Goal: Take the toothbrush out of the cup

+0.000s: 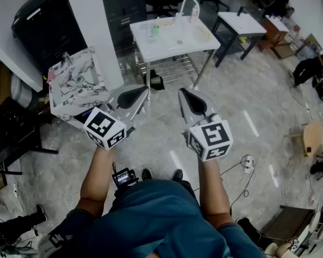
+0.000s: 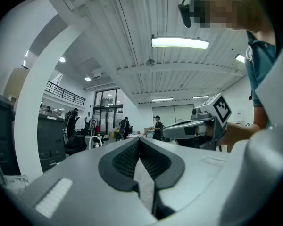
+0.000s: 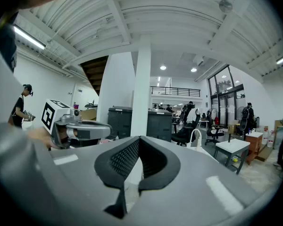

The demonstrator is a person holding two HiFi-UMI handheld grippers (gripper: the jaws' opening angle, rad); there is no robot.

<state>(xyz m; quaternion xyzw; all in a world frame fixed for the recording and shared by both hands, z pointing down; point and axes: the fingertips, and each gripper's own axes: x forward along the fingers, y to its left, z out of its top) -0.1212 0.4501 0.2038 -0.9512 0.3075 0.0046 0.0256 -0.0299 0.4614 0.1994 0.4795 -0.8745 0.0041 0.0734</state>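
In the head view a white table (image 1: 172,42) stands a few steps ahead. On its left part sits a small clear cup (image 1: 151,30) with a green thing beside or in it, too small to tell as a toothbrush. My left gripper (image 1: 145,92) and right gripper (image 1: 182,93) are held side by side at waist height, well short of the table. Both are shut with nothing between the jaws. The left gripper (image 2: 139,141) sees the right gripper (image 2: 198,125) beside it. The right gripper (image 3: 139,140) sees the left gripper (image 3: 78,129).
A white arched fixture (image 1: 188,5) and a bottle (image 1: 195,14) stand at the table's far edge, with a wire shelf (image 1: 172,66) underneath. A white pillar (image 1: 89,31), a black cabinet (image 1: 37,18) and a patterned bag (image 1: 75,82) are at left. A second white table (image 1: 239,23) is at right. Cables (image 1: 242,164) lie on the floor.
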